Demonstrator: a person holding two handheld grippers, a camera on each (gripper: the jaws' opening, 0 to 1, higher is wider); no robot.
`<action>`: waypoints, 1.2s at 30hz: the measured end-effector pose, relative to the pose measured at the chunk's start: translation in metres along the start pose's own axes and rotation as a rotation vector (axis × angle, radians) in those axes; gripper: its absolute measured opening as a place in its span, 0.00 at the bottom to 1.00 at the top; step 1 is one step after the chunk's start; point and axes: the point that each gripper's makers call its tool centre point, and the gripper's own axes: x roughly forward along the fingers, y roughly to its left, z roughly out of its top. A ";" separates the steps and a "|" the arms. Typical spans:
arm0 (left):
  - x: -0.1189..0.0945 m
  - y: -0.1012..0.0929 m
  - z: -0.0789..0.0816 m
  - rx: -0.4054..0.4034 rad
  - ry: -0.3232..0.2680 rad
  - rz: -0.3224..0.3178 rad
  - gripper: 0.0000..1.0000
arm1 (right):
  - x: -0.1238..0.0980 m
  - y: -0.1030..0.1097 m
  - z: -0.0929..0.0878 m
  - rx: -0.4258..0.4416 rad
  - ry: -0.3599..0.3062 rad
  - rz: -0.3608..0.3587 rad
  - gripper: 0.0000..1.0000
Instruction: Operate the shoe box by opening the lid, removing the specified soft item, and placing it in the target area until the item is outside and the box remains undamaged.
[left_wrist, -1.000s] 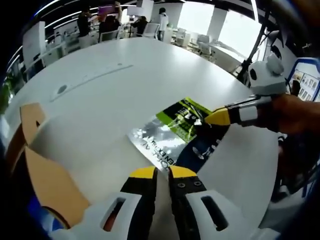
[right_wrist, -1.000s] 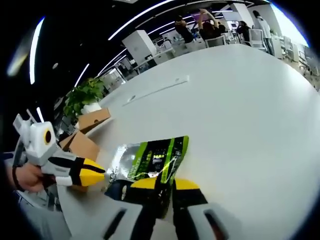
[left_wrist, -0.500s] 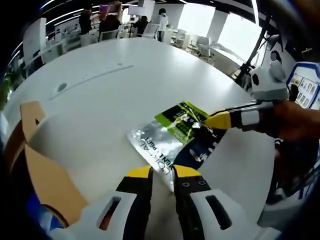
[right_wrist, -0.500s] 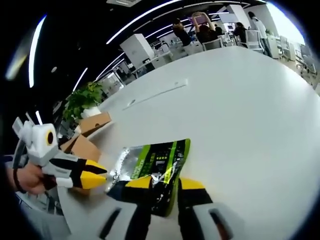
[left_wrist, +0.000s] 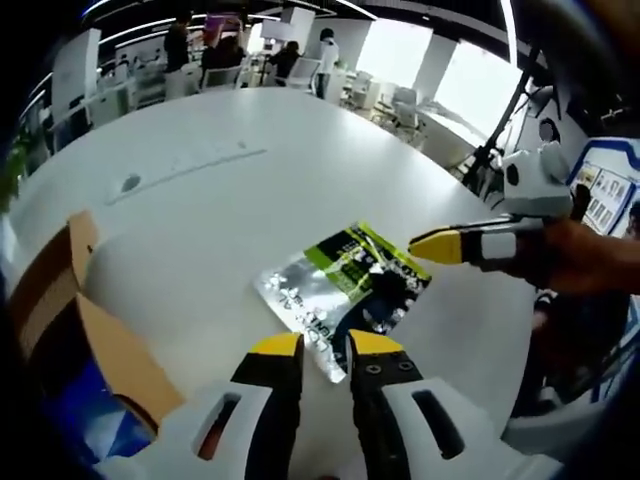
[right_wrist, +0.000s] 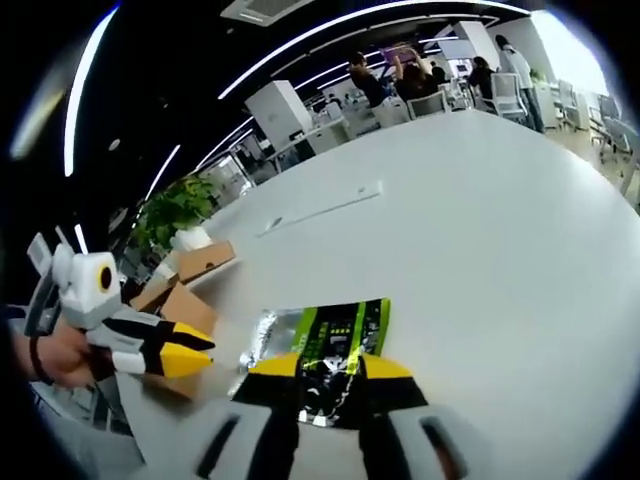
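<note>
I get bright ceiling strips (right_wrist: 300, 35) and window (left_wrist: 470, 65) glare; the white table (left_wrist: 250, 190) shines, its edges bowed and soft.

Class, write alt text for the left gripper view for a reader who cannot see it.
A silver, green and black foil pouch lies flat on a white round table. The left claw sits just short of it, and the right claw hovers at its far corner. An open cardboard shoe box is at left.

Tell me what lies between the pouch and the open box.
Bare white table; in the left gripper view nothing sits between the pouch and the box.
</note>
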 end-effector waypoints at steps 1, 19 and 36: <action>-0.004 -0.001 0.002 0.001 -0.006 -0.001 0.15 | -0.001 0.003 0.000 -0.002 -0.002 0.001 0.18; -0.040 -0.021 0.008 0.090 -0.042 -0.016 0.14 | -0.024 0.038 -0.004 -0.022 -0.031 0.011 0.19; -0.085 -0.008 0.016 0.155 -0.072 0.020 0.13 | -0.028 0.067 -0.006 -0.034 -0.060 0.025 0.20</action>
